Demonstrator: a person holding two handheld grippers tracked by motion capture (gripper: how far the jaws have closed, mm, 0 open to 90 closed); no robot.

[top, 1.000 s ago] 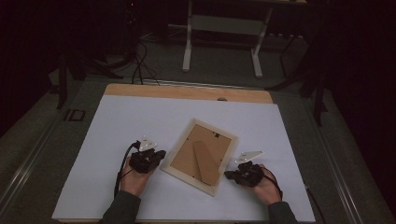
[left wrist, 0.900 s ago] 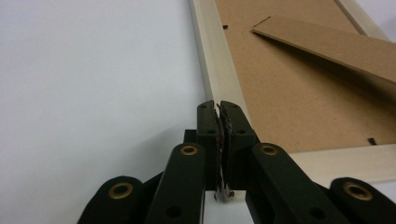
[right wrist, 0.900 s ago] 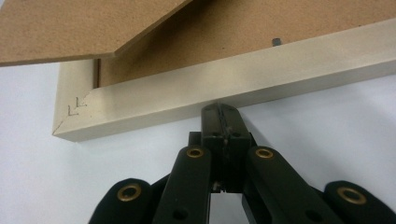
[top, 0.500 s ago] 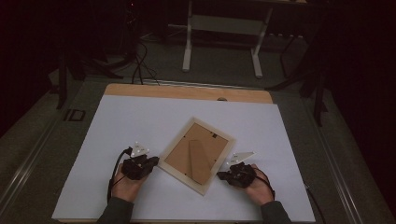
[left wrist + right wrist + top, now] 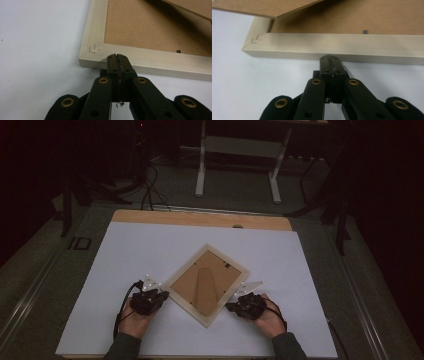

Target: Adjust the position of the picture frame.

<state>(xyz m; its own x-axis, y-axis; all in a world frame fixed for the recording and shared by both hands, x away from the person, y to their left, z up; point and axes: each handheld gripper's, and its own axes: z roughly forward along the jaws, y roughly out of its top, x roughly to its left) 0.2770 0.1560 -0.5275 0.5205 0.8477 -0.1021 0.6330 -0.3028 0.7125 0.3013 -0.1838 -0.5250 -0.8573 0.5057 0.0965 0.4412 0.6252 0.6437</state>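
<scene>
So closest to the camera you've got the person's two hands on the white-covered counter [image 5: 125, 250], one pair of tongs in each. Left tongs [image 5: 117, 58] are fully closed with nothing between them, tips pressed right up against the outer edge of the pale wooden picture frame [image 5: 206, 284], near one stapled corner. Right tongs [image 5: 330, 59] are the same deal: shut, empty, nose touching the frame's other near edge.

The frame lies face down, turned like a diamond, brown fibreboard backing [image 5: 150, 27] up with its stand flap [image 5: 201, 282] raised a bit. It sits around the middle of the counter, between the two tongs.

My read: they're nudging or squaring the frame from both sides, not picking it up. Next move probably needs even pushes so it doesn't spin. Further back there's the bare wooden strip [image 5: 200, 218] of the counter, then a dark floor with cables [image 5: 150, 190].
</scene>
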